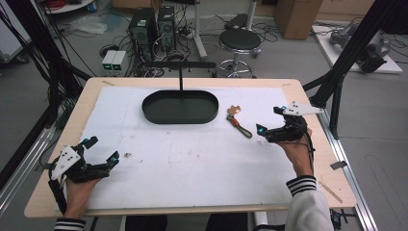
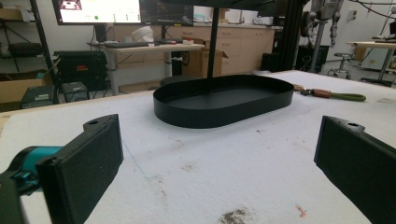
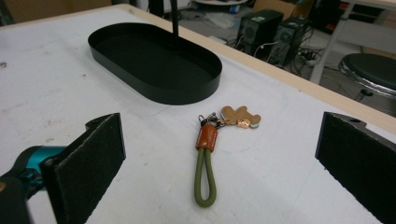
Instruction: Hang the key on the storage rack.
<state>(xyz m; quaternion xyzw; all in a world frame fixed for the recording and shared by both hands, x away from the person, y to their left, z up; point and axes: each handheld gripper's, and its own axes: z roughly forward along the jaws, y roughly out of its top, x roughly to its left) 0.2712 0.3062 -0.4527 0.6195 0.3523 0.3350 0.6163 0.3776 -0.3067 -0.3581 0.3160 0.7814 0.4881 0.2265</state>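
Now both wide open, right gripper (image 1: 270,121) aims at keyring (image 3: 206,158) beside tray (image 3: 140,86), left gripper (image 1: 98,151) idle; thin loop may slip out.

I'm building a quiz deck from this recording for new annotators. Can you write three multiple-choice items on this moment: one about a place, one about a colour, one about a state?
1. Where does the keychain lie?
A. inside the black oval tray
B. on the white mat, right of the tray
C. between the left gripper's jaws

2. What colour is the keychain's cord loop?
A. olive green
B. red
C. white

3. How does the right gripper stand?
A. shut on the keychain
C. shut on nothing
B. open, holding nothing

Answers: 1 B, the high view shows it on the white mat beside the black oval tray. 2 A, the right gripper view shows a green loop. 3 B, its jaws stand wide apart with the keychain ahead, untouched.
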